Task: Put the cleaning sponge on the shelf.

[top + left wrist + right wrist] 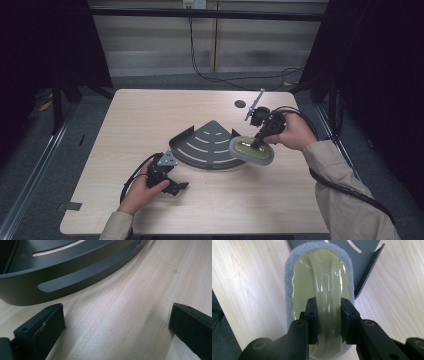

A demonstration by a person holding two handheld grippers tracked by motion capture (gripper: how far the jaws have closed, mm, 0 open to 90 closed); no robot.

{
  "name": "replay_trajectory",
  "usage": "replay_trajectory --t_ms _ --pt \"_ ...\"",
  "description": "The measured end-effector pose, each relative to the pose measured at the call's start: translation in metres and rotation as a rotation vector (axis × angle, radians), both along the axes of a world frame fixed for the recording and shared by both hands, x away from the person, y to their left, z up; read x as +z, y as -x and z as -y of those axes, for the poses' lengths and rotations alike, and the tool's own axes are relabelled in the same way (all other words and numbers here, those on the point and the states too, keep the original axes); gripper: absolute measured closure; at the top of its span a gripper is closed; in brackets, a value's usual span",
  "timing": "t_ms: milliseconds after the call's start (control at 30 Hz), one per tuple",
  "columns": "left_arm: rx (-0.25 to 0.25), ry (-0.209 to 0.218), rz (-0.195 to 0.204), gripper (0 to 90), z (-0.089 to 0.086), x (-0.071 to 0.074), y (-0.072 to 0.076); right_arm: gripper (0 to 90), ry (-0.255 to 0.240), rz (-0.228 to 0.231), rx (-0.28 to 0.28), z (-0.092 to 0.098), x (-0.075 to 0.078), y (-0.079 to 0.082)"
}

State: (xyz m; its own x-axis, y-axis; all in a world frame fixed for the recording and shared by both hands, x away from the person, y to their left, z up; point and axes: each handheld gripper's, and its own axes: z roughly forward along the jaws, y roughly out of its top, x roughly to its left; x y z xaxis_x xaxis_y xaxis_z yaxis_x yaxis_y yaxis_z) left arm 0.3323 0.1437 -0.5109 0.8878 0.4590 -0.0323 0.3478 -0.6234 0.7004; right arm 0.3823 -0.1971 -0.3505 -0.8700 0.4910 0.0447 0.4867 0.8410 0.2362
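Observation:
A dark grey fan-shaped corner shelf (207, 145) with slots lies in the middle of the table. My right gripper (259, 145) is shut on the glossy yellow-green handle of a scrubbing pad (251, 151) with a grey fuzzy rim, held just above the table at the shelf's right edge. In the right gripper view the two jaws pinch the handle (328, 302) from both sides, and the shelf's corner (368, 267) lies beyond the pad. My left gripper (175, 187) rests open on the table near the shelf's front left; its jaws (115, 327) stand wide apart over bare wood, the shelf's curved wall (65, 277) just ahead.
The light wooden table (150, 115) has a small dark round mark (240, 104) at the back right. Black cables trail from both grippers. Dark frame posts and curtains stand on either side, a grey floor around.

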Motion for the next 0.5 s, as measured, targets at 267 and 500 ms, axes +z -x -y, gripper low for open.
replay_trajectory --t_ms 267,500 --pt "0.0 0.0 0.0 0.0 0.0 0.0 0.0 71.0 -0.001 -0.002 -0.031 -0.006 0.003 -0.006" --pt "0.0 0.0 0.0 0.0 0.0 0.0 0.0 71.0 0.001 0.007 -0.075 -0.011 0.005 -0.013"
